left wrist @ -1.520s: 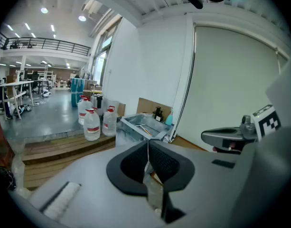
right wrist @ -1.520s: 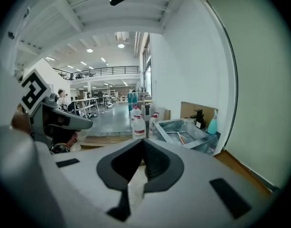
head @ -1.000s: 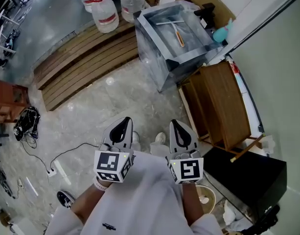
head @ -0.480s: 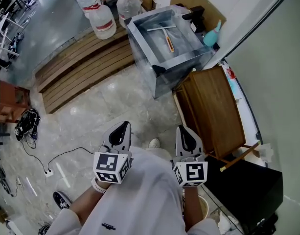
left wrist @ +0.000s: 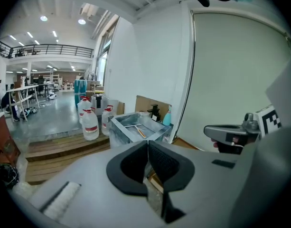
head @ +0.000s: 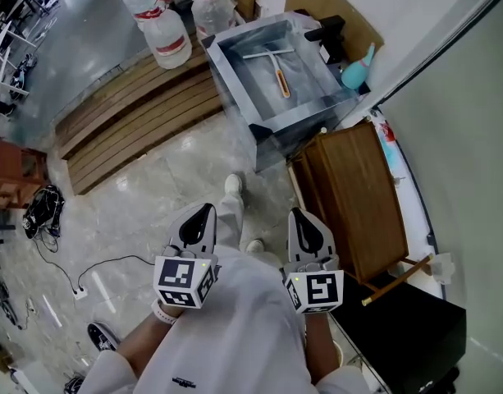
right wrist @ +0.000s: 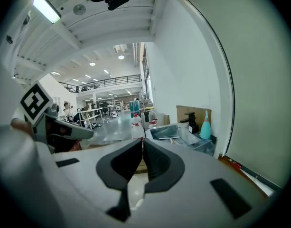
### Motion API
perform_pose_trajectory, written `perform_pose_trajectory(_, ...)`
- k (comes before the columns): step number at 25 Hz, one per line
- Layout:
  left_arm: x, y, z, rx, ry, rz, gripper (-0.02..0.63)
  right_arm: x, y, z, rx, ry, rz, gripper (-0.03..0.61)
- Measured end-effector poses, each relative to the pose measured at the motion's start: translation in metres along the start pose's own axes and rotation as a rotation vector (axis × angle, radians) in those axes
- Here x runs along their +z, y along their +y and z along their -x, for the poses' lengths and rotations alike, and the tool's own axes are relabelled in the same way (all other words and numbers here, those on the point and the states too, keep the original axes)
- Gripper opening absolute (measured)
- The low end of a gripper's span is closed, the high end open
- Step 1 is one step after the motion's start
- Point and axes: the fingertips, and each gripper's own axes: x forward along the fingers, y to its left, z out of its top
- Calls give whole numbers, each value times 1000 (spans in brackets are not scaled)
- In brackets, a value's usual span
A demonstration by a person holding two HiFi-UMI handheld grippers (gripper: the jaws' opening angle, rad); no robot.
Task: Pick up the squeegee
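The squeegee [head: 276, 66], a metal blade with an orange handle, lies flat inside a metal basin [head: 235, 68] at the top of the head view. It also shows small and far off in the left gripper view [left wrist: 137, 129] and the right gripper view [right wrist: 172, 138]. My left gripper [head: 200, 213] and right gripper [head: 300, 218] are held side by side close to the person's body, well short of the basin. Both are shut with nothing between the jaws.
Large water jugs [head: 165, 31] stand on a slatted wooden platform [head: 128, 113] left of the basin. A wooden cabinet [head: 362, 187] sits to the basin's right, with a teal bottle [head: 355, 66] and a black dispenser [head: 329, 31] behind. A cable [head: 95, 269] trails over the marble floor.
The person has stepped forward: a foot now shows ahead of the grippers, and the basin has shifted left in the view. Both grippers stay shut and level.
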Motion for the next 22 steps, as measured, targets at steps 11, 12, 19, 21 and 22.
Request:
perform_pose_trajectory(11,89,65,-131,-77,-10,9,11,43,-33,-150,-13,51,50,6)
perform_pose_trajectory(12,98,73,-142,-85,-9,7,11,49,-35,-165,-17,54,53,6)
perform_pose_trajectory(19,151,127,-215,-145,0,7,11,82,-53,-263,-64,87,53,7)
perform_pose_trajectory(21,163,137,-231,-156,-2,12,11,89,-58,-283,-75,97,57,6)
perform_pose_trajectory(22,168,142,-238,-158,-3,17,11,92,-61,-292,-79,101,59,6)
